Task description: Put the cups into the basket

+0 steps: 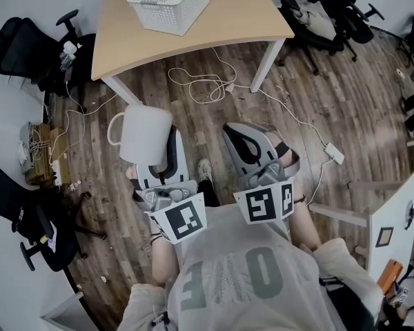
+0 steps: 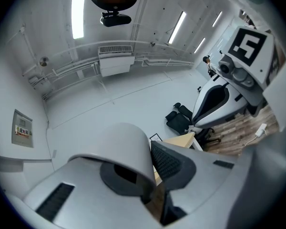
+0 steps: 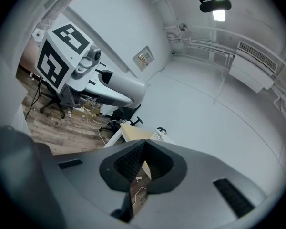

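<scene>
Up on the table (image 1: pixel 245 19) sits the white basket (image 1: pixel 171 2). Well short of the table, over the wood floor (image 1: pixel 345 102), the left gripper (image 1: pixel 162 156) is pinching a white cup (image 1: pixel 146 133) by its wall. Just beside it, the right gripper (image 1: pixel 247 143) is squeezed closed on nothing.

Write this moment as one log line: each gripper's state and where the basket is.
left gripper: shut on white cup | right gripper: shut, empty | basket: on table ahead, cup not yet in
</scene>
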Available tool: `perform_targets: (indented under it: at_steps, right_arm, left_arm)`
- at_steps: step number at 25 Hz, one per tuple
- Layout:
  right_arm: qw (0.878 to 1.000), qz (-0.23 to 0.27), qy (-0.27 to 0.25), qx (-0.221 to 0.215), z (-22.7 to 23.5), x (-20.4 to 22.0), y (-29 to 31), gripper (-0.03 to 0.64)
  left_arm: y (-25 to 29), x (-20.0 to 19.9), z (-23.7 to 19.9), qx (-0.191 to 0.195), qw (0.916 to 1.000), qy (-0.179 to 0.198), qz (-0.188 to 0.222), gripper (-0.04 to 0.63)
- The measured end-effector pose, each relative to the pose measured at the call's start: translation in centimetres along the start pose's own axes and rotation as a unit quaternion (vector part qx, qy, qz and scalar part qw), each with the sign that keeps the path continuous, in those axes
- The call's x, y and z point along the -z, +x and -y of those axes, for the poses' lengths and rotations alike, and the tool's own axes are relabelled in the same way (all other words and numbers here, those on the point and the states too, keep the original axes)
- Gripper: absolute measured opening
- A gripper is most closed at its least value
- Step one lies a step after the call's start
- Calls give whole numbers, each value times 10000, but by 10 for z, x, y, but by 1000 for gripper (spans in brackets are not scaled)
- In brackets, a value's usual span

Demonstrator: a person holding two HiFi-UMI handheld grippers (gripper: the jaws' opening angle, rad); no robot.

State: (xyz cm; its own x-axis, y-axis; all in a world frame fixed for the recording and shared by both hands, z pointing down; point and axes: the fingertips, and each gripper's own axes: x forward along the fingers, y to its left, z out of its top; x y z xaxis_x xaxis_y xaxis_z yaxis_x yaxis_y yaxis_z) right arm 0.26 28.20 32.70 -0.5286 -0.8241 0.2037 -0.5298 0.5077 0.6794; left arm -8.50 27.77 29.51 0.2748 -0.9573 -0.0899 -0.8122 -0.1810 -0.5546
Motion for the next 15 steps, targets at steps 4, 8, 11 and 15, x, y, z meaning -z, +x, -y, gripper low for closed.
perform_targets:
  at_steps: [4,8,11,15]
  right_arm:
    - [10000,15,-56,38,22,-7,56,-2]
    - [9999,79,-104,72,39,-14,116,-2]
    - [9998,79,-135,120,49,-13,155,-2]
    - [9998,14,-115,130,55,-16,194,-2]
  left_arm:
    - [45,19,-31,-1,10000,-27,-23,69]
    - [88,42,-64,-42,9999,-74,98,69]
    - [119,55,-83,-61,9999,-11,148,69]
    - [149,74,-100,51,9999,6,109,69]
